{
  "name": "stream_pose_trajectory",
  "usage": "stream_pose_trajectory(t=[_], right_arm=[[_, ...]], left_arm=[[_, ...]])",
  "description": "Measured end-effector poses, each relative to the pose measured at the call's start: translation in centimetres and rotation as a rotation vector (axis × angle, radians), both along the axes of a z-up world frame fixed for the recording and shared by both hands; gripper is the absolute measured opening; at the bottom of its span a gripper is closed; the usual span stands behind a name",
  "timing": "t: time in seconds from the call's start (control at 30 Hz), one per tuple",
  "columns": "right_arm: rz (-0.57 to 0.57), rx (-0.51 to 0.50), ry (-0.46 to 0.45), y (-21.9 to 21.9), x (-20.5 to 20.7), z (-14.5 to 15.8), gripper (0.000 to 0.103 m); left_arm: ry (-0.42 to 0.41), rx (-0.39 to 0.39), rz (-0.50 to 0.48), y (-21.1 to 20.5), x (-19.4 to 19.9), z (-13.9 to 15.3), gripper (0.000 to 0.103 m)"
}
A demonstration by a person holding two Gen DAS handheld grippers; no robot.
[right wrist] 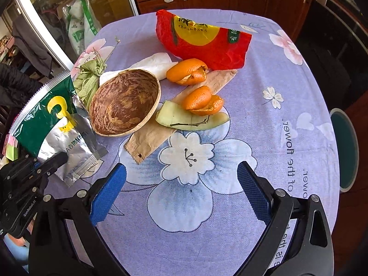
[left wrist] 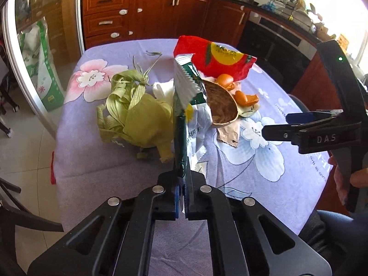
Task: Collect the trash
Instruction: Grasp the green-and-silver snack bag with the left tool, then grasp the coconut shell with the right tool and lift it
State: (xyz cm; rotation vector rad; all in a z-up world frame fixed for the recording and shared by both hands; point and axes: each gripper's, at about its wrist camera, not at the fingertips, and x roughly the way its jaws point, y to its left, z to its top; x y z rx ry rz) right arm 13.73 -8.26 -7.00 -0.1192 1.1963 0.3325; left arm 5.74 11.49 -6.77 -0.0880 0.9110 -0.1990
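Between the closed blue pads of the left gripper (left wrist: 184, 197): green-and-silver foil snack packet (left wrist: 186, 105), pinched by a bottom corner, standing nearly upright with long axis running away from the pads, lower edge apparently just off the lilac flowered tablecloth (right wrist: 264, 105). Just beyond and right of it, brown coconut-shell half (right wrist: 124, 103), orange peel pieces (right wrist: 202, 101), pale rind slice (right wrist: 191, 119), tan paper sachet (right wrist: 151, 138), red plastic bag (right wrist: 202, 41); left, green corn husks (left wrist: 135, 112). Right gripper (right wrist: 181, 191) spread wide, empty, nearer the peel and sachet, which lie straight ahead.
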Motion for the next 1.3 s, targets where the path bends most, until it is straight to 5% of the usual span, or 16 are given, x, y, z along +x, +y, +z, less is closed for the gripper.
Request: stream_pose_trajectory(t=[0.27,0.43,0.47,0.53,0.57,0.9,0.97,1.03,1.3], right_arm=[[-0.009,0.031,-0.035,0.6,0.9,0.6,0.093],[0.011,0.032,-0.125,1.9,2.3,1.9,0.092],[0.018,0.029,-0.145,2.2,2.6,2.1,0.090],[0.031,0.023,-0.155,2.8,3.4,2.2,0.065],[0.037,0.018,-0.147,3.1,4.0,1.9,0.061],[0.108,0.023,-0.072,6.0,7.1,-1.1,0.057],[0.123,0.027,-0.055,6.5,7.3,-1.8,0.043],[0.124,0.038,-0.037,6.7,7.3,-2.2,0.018],[0.114,0.044,-0.133,5.4,5.7,1.4,0.008]], left_arm=[[-0.077,0.013,0.024,1.6,0.7,4.2,0.002],[-0.046,-0.018,0.035,2.5,3.2,3.3,0.002],[-0.043,-0.021,0.035,2.5,3.4,3.2,0.002],[-0.038,-0.025,0.032,2.5,3.5,2.7,0.002],[-0.034,-0.028,0.029,2.6,3.6,2.5,0.002],[0.023,-0.086,-0.003,3.5,4.2,1.0,0.003],[0.024,-0.088,-0.005,3.4,4.3,1.0,0.003],[0.024,-0.085,-0.004,3.3,4.2,1.1,0.003],[-0.002,-0.035,-0.001,2.0,3.7,2.6,0.003]])
